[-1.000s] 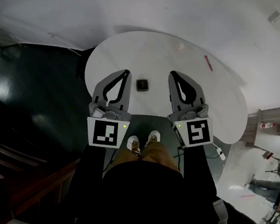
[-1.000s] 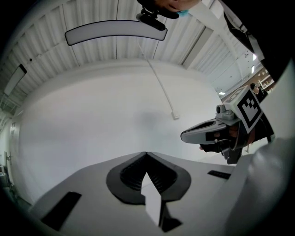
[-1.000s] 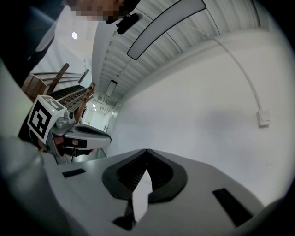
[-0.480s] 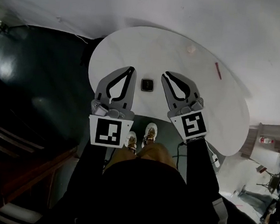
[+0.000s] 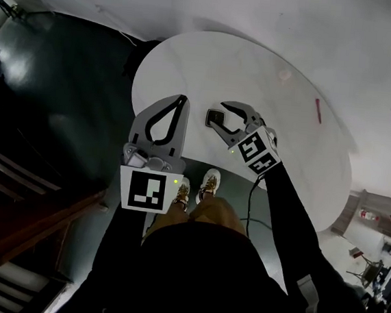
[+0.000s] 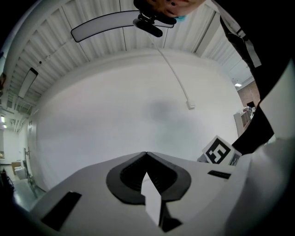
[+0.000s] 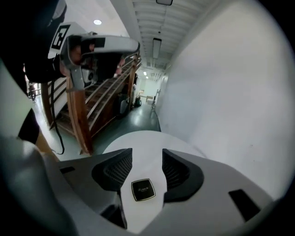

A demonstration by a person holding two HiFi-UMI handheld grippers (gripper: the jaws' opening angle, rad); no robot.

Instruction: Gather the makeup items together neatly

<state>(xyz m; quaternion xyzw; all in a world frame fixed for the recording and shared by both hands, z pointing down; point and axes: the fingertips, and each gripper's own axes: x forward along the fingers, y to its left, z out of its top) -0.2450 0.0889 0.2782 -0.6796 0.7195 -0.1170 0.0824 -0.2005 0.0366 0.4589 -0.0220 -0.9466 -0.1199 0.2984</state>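
near frame centre, the right hand-held gripper (image 7: 146,161) has just spread its jaws either side of the black compact (image 5: 215,118), ready to pinch it.

The table (image 5: 190,69) is smooth, matt white. The compact (image 7: 143,189) is glossy black. The left gripper (image 6: 146,154) and right gripper (image 7: 146,153) are matt grey plastic with ribbed black pads (image 7: 115,170). The floor (image 5: 64,91) gleams; the railing (image 7: 80,124) is varnished wood.

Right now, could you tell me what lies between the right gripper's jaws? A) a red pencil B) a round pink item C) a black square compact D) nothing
C: the right gripper view shows the black square compact on the white table between the right gripper's jaws, which have just been opening and press nothing.
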